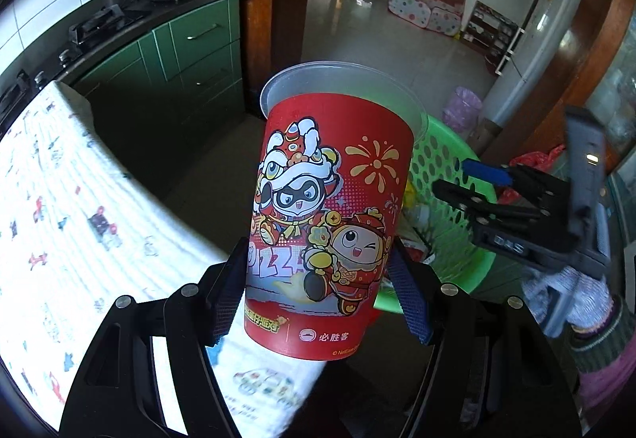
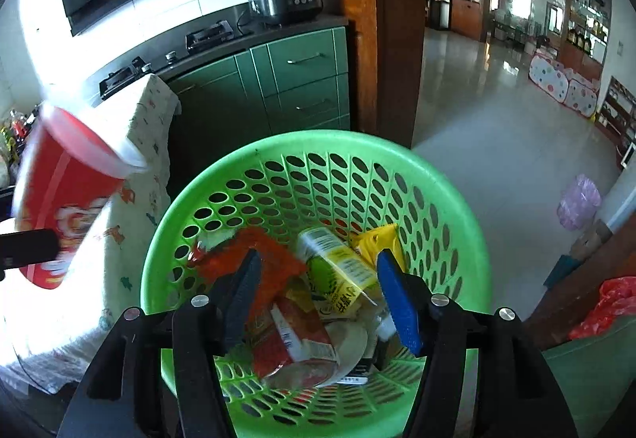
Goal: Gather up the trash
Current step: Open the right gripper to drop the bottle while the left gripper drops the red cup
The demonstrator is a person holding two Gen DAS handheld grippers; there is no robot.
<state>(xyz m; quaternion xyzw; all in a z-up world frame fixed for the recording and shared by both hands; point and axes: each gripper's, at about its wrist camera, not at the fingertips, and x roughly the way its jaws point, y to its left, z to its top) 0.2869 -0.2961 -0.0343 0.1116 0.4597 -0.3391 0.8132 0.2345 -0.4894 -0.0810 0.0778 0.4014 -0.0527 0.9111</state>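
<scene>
Red paper cup (image 1: 330, 207) | left gripper (image 1: 318, 295) clamps its lower wall | light, crushable, just left of green basket (image 2: 449, 191) | right gripper (image 2: 318, 299) wide, empty

In the left wrist view the red cup (image 1: 326, 215) covers most of the green basket (image 1: 449, 175), so the basket's contents barely show. In the right wrist view the same cup (image 2: 63, 195) is smeared by blur, its print unreadable, and the left gripper's finger (image 2: 28, 245) is cut off by the frame edge. The wrappers (image 2: 314, 303) low in the basket (image 2: 457, 199) overlap, perhaps hiding smaller scraps.
</scene>
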